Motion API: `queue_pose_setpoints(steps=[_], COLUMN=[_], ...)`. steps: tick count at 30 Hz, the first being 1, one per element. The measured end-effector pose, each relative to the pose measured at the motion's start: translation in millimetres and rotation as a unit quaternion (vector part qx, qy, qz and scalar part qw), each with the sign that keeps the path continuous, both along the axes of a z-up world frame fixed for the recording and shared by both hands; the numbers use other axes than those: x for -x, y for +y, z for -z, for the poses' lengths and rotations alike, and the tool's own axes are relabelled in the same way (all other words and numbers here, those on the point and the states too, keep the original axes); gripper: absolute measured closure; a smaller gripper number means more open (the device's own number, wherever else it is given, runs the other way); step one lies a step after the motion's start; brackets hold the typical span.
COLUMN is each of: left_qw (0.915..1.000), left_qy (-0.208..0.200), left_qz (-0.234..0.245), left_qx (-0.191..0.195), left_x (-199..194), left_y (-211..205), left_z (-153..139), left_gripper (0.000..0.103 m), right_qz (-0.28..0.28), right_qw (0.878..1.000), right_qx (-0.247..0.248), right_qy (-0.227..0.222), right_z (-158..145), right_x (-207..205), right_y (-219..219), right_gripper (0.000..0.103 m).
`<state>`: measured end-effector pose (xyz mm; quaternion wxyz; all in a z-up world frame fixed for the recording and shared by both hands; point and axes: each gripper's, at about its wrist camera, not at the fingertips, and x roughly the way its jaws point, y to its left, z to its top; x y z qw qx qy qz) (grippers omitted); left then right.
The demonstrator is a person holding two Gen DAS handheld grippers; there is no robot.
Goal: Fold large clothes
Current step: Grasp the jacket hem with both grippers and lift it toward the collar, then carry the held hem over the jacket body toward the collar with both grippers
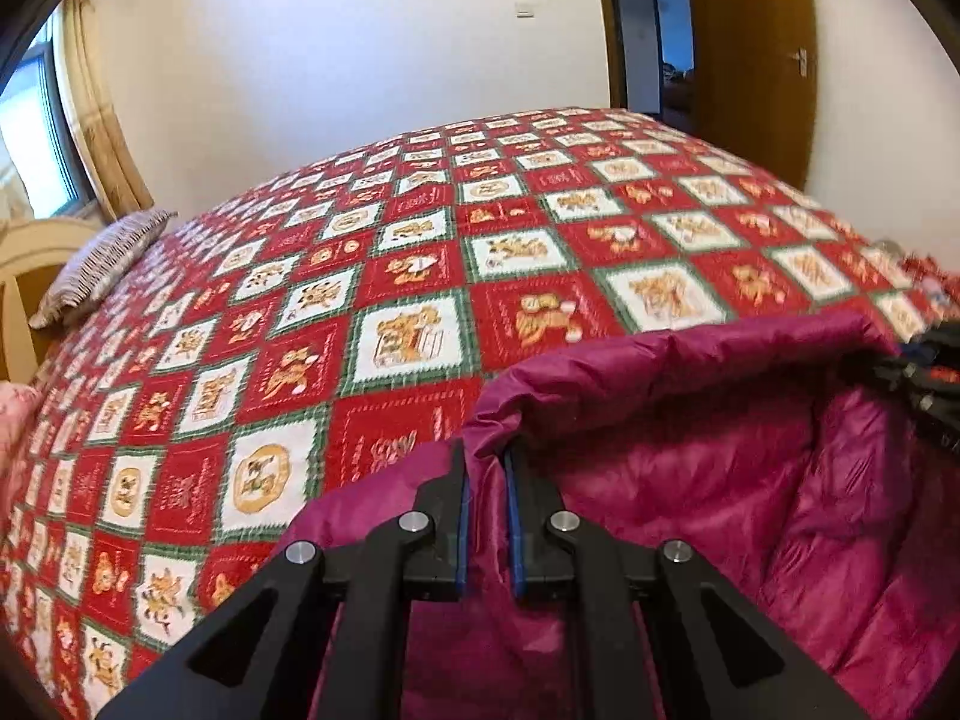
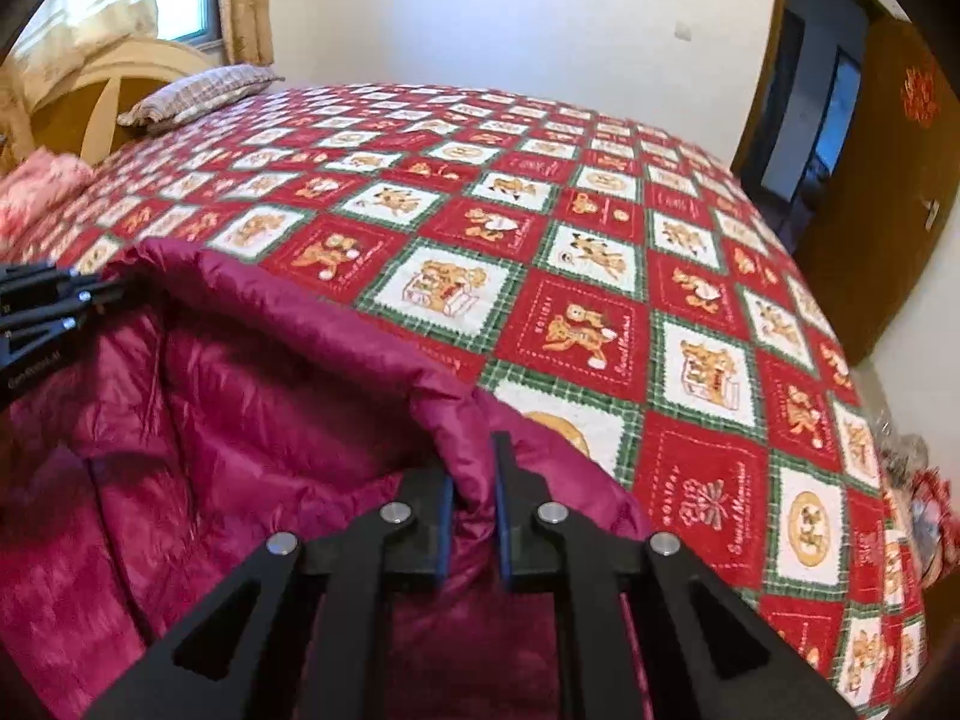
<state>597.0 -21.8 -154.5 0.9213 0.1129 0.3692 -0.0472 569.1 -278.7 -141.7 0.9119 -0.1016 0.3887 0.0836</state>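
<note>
Fingers on both grippers, left [image 1: 486, 468] and right [image 2: 474, 462], are clamped on the puffy magenta jacket [image 1: 750, 480] lying on the quilted bed [image 1: 420, 240] (hem or collar, hard to say), soft, light, slippery stuff best pinched at its edge.

The left gripper [image 1: 485, 474] points forward and downward, its two black fingers drawn close together with a fold of the magenta jacket [image 1: 750, 480] pinched between the blue pads. The right gripper [image 2: 474, 471] is tilted down the same way, its jaws clamped on the jacket's edge, and each gripper shows at the edge of the other's view.
</note>
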Motion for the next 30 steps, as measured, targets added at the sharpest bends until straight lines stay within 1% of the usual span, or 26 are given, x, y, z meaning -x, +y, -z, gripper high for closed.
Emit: queue_pose_setpoints(steps=[2, 4, 6, 10, 12, 14, 16, 17, 18, 19, 20, 21, 22, 23, 24, 25, 27, 28, 29, 30], left_qw=[0.9999, 0.9997, 0.9995, 0.9987, 0.9985, 0.9991, 0.9997, 0.9998, 0.9999, 0.9996, 0.9991, 0.9982, 0.9968, 0.9946, 0.9932, 0.9929, 0.9926, 0.9918, 0.9916, 0.9915], left_qy=[0.004, 0.018, 0.022, 0.018, 0.017, 0.018, 0.007, 0.0, -0.01, -0.025, -0.04, -0.054, -0.072, -0.091, -0.1, -0.099, -0.088, -0.083, -0.074, -0.066], left_qz=[0.001, -0.004, -0.003, 0.001, -0.003, -0.004, -0.005, -0.005, -0.006, -0.009, -0.015, -0.024, -0.035, -0.048, -0.055, -0.06, -0.083, -0.096, -0.105, -0.111], left_qx=[-0.013, -0.013, -0.02, -0.048, -0.051, -0.037, -0.023, -0.017, -0.012, -0.01, -0.008, -0.003, 0.006, 0.017, 0.024, 0.028, 0.017, 0.015, 0.017, 0.018], left_x=[4, 4, 8, 12, 12, 16, 24, 29, 35, 41, 45, 49, 53, 54, 52, 44, 28, 19, 9, 1], left_y=[0, 4, 3, -6, -7, -5, -2, 0, 2, 4, 7, 11, 16, 21, 25, 26, 26, 25, 24, 22], left_z=[12, 25, 34, 42, 40, 31, 14, 5, -6, -15, -23, -31, -40, -49, -54, -58, -57, -55, -51, -46], left_gripper=[0.094, 0.094, 0.094, 0.094, 0.093, 0.092, 0.09, 0.084, 0.074, 0.066, 0.044, 0.02, 0.012, 0.007, 0.007, 0.007, 0.007, 0.007, 0.007, 0.007], right_qz=[-0.001, 0.001, 0.007, 0.018, 0.018, 0.016, 0.014, 0.011, 0.009, 0.008, 0.007, 0.004, 0.001, -0.001, 0.0, 0.003, 0.021, 0.035, 0.052, 0.066], right_qw=[1.0, 1.0, 1.0, 0.999, 0.998, 0.997, 0.998, 0.998, 0.998, 0.998, 0.998, 0.998, 0.998, 0.998, 0.998, 0.998, 0.999, 0.999, 0.997, 0.994], right_qx=[0.011, 0.016, 0.023, 0.037, 0.049, 0.059, 0.051, 0.045, 0.04, 0.037, 0.037, 0.036, 0.037, 0.039, 0.042, 0.042, 0.021, -0.01, -0.05, -0.077], right_qy=[0.001, 0.011, 0.017, 0.035, 0.039, 0.041, 0.043, 0.048, 0.053, 0.058, 0.058, 0.055, 0.054, 0.055, 0.055, 0.051, 0.04, 0.036, 0.033, 0.028], right_z=[5, 11, 16, 29, 34, 33, 28, 25, 24, 21, 18, 14, 10, 5, 2, -3, -17, -26, -33, -38], right_x=[4, 5, 4, 0, -1, 0, 2, 4, 5, 9, 13, 19, 24, 30, 32, 35, 35, 32, 28, 23], right_y=[0, -1, -2, -4, 0, 2, -1, -4, -7, -10, -13, -17, -20, -24, -26, -30, -38, -44, -48, -49], right_gripper=[0.092, 0.092, 0.093, 0.093, 0.093, 0.093, 0.093, 0.091, 0.08, 0.073, 0.063, 0.059, 0.059, 0.059, 0.059, 0.059, 0.059, 0.059, 0.059, 0.057])
